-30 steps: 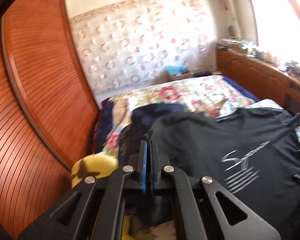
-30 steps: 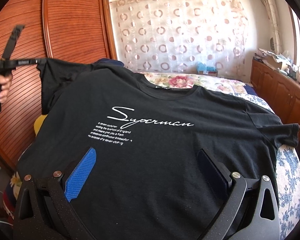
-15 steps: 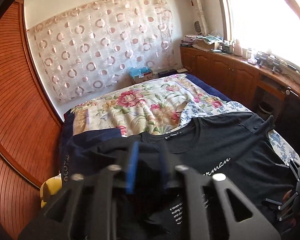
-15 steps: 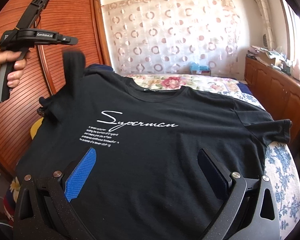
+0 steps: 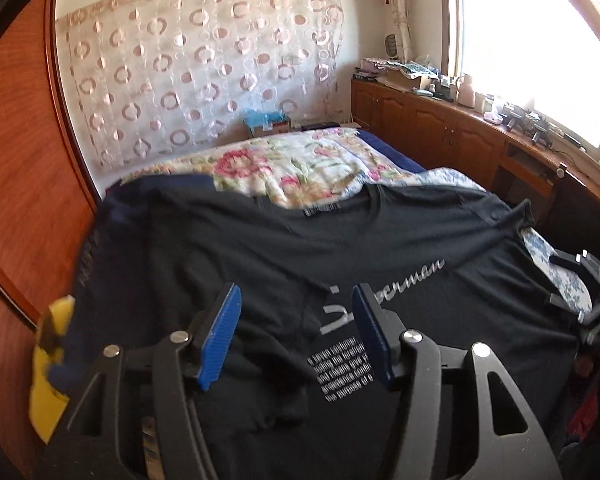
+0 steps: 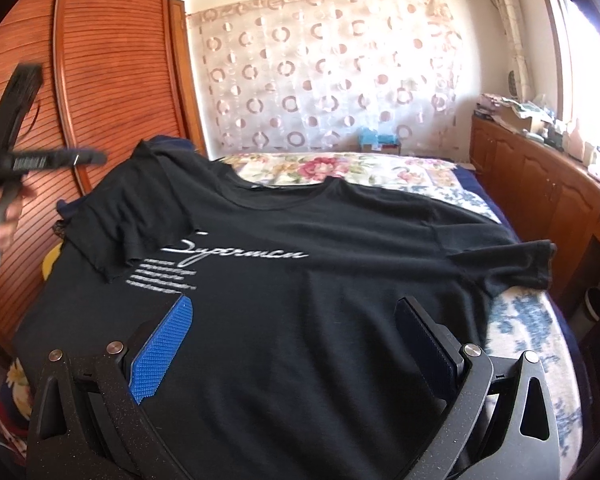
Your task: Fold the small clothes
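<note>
the black cotton t-shirt with white script print [image 6: 300, 288] lies flat on the floral-quilted bed [image 6: 380, 172], its nine o'clock sleeve folded inward. left hand-held gripper [image 5: 296, 336] and right hand-held gripper [image 6: 296, 344] hover above it, both spread and empty.

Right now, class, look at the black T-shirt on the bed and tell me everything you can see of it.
The black T-shirt lies front up, spread across the bed. It looks like soft knit cotton, with a round neckline and white script reading "Superman" above small lines of print. One sleeve is folded inward over the chest, covering the start of the lettering; the other sleeve lies stretched out flat towards the bed's edge. Neither gripper holds it: the left gripper and right gripper hover above with jaws open.
</note>
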Demonstrator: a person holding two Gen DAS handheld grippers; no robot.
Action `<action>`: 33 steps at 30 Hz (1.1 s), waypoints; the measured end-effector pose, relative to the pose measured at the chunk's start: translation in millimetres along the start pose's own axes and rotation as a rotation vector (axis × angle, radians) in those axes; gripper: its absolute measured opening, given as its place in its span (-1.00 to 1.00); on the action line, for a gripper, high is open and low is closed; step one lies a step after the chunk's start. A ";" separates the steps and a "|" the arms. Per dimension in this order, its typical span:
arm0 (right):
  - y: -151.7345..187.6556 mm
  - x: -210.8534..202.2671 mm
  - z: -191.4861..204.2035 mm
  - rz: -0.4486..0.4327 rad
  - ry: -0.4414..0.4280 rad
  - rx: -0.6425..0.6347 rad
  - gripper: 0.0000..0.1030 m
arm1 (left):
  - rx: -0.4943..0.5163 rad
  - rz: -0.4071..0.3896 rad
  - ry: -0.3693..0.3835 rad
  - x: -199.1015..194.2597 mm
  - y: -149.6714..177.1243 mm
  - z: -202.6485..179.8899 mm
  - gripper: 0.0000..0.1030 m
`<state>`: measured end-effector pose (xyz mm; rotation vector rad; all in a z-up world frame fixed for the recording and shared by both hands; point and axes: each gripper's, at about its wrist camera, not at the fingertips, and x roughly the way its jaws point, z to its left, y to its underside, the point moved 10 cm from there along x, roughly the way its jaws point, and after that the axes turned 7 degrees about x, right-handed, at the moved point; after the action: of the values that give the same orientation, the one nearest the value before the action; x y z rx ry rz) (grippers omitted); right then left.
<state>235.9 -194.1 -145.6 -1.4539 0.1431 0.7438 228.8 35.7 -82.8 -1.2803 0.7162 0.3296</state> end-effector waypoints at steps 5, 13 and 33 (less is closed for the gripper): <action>-6.6 -5.9 -28.1 -0.005 0.051 -0.008 0.99 | -0.014 0.029 0.024 27.9 32.1 -18.5 0.10; -17.3 -10.6 -90.7 0.011 0.143 -0.022 0.77 | -0.035 0.113 0.045 64.7 54.5 -35.9 0.10; -17.1 31.4 -236.9 0.199 0.252 0.153 0.27 | -0.011 0.171 0.081 93.8 68.0 -58.5 0.31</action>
<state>350.5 -401.1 -183.2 -1.3950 0.5333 0.6912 240.4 -15.8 -201.5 -1.2515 0.8968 0.4226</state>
